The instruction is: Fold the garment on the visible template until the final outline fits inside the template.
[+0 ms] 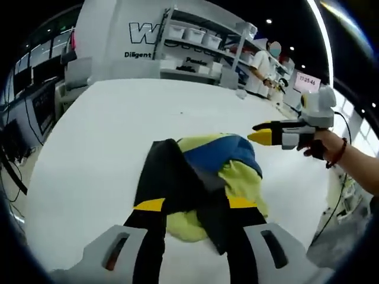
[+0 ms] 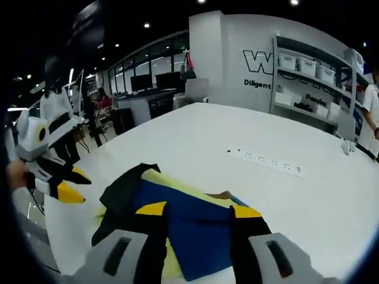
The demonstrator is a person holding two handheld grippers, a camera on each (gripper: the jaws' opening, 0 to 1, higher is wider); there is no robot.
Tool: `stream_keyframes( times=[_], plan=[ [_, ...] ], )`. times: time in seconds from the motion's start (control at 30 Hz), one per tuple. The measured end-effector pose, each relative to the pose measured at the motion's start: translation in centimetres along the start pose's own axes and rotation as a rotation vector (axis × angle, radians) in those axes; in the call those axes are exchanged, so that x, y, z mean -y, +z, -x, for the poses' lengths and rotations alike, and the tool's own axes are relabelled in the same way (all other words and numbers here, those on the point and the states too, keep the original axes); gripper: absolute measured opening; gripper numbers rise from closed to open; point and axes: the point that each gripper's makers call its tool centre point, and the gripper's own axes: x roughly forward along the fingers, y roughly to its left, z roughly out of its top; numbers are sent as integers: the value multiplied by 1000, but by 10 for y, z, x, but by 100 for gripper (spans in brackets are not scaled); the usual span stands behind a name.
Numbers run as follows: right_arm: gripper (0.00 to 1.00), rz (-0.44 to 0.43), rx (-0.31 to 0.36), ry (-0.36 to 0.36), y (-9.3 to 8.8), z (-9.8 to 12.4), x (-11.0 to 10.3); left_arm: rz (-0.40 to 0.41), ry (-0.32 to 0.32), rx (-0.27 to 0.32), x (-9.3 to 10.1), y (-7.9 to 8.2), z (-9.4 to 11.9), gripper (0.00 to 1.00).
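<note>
A crumpled garment (image 1: 216, 157) in yellow, blue and black lies bunched on the white table (image 1: 118, 130). My left gripper (image 1: 195, 205) hovers over its near side, jaws wide apart, open with nothing between them. A hand holds my right gripper (image 1: 260, 132), which comes in from the right just past the garment's far right edge. In the right gripper view the garment (image 2: 189, 228) lies under my right gripper (image 2: 198, 210), which is open and holds nothing. The left gripper (image 2: 76, 184) hangs at the left, beside the garment's black part.
Shelves with white bins (image 1: 195, 38) stand behind the table, and a person (image 1: 263, 62) is beside them. A row of sockets (image 2: 263, 160) is set into the tabletop beyond the garment. Desks with monitors (image 2: 148, 83) stand past the table's far edge.
</note>
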Motion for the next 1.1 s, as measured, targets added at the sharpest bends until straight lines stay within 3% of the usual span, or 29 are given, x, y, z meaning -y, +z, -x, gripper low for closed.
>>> stream_keyframes(
  times=[0.23,0.43,0.77,0.9,1.03,1.1],
  plan=[
    [39,-11,-24,45,-9,-14,-28,5,-28,0,14,-1,-22,37],
    [43,-45,-32,31,-11,-29,-37,18,-36,0,17,1,-37,32],
    [28,-76,-82,-52,-22,-51,-35,62,-38,-28,19,-7,-53,0],
    [14,-73,-97,-81,-28,-55,-32,55,-38,-28,20,-7,-52,0],
    [0,-35,-81,-83,-22,-52,-33,48,-29,-24,17,-5,-46,0],
    [0,-23,-77,-84,-19,-50,-32,48,-23,-20,15,-4,-45,0]
  ],
)
